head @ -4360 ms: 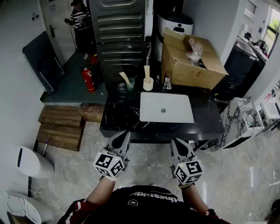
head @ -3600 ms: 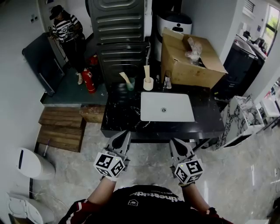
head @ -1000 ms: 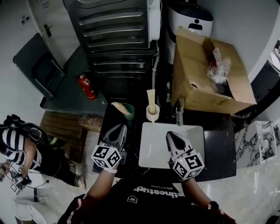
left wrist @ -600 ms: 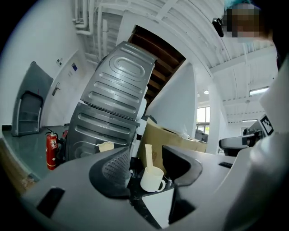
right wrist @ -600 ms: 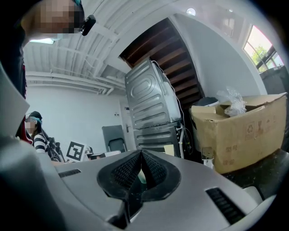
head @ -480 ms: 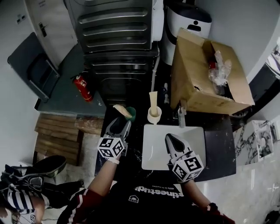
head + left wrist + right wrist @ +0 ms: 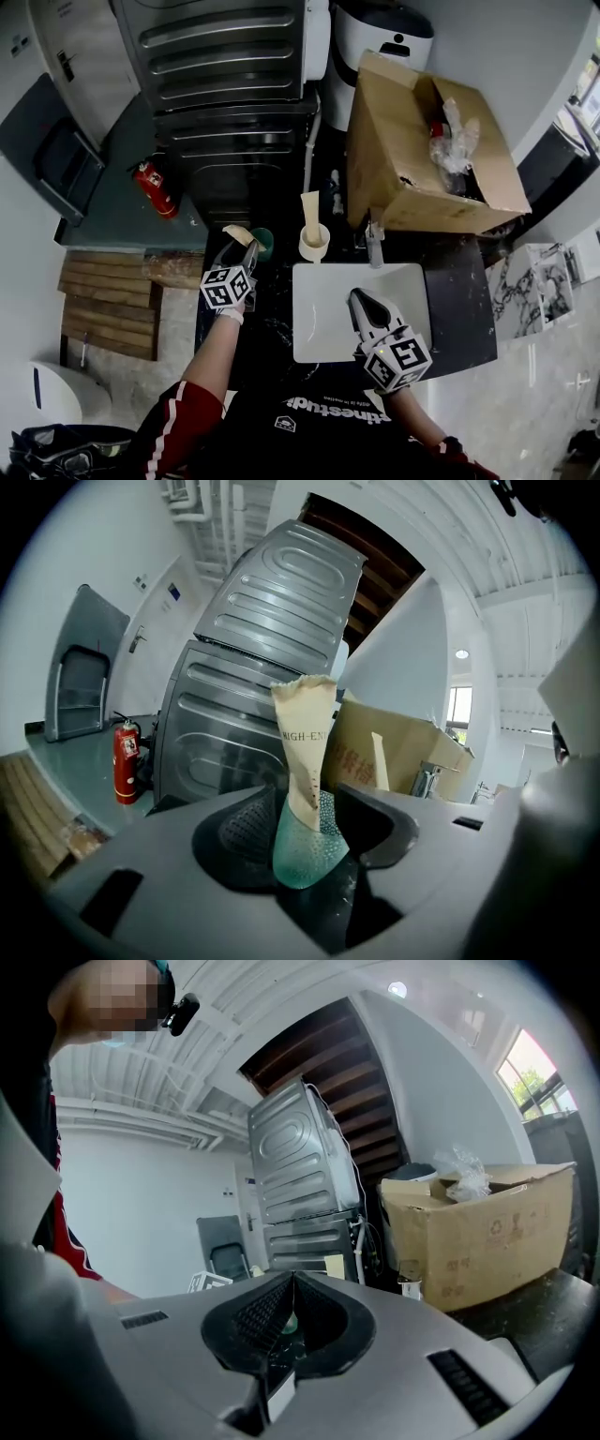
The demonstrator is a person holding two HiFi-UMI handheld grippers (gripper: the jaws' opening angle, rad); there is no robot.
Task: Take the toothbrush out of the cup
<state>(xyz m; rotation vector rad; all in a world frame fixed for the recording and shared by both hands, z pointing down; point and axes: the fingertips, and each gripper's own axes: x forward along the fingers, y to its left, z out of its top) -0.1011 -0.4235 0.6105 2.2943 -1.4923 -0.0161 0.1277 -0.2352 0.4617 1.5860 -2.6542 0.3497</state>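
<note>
A green cup [image 7: 263, 243] stands at the back left of the black counter [image 7: 464, 300] with a paper-wrapped toothbrush [image 7: 236, 233] leaning out of it. My left gripper [image 7: 240, 251] is right at that cup. In the left gripper view the green cup [image 7: 309, 853] and the wrapper [image 7: 305, 747] stand between the wide-apart jaws, which are closing, with the pads off the cup. Beside it, a white cup [image 7: 314, 246] holds a second wrapped toothbrush [image 7: 309, 210]. My right gripper [image 7: 359, 298] hangs shut and empty over the sink [image 7: 323, 333]; its jaws [image 7: 292, 1284] meet.
A faucet [image 7: 375, 246] stands behind the sink. An open cardboard box [image 7: 422, 150] sits at the back right of the counter. Stacked grey appliances [image 7: 225, 66] rise behind the cups. A red fire extinguisher [image 7: 150, 183] stands on the floor to the left.
My left gripper has moved forward and down to the green cup, and its jaws have gone from shut to wide apart. The right gripper has stayed over the sink.
</note>
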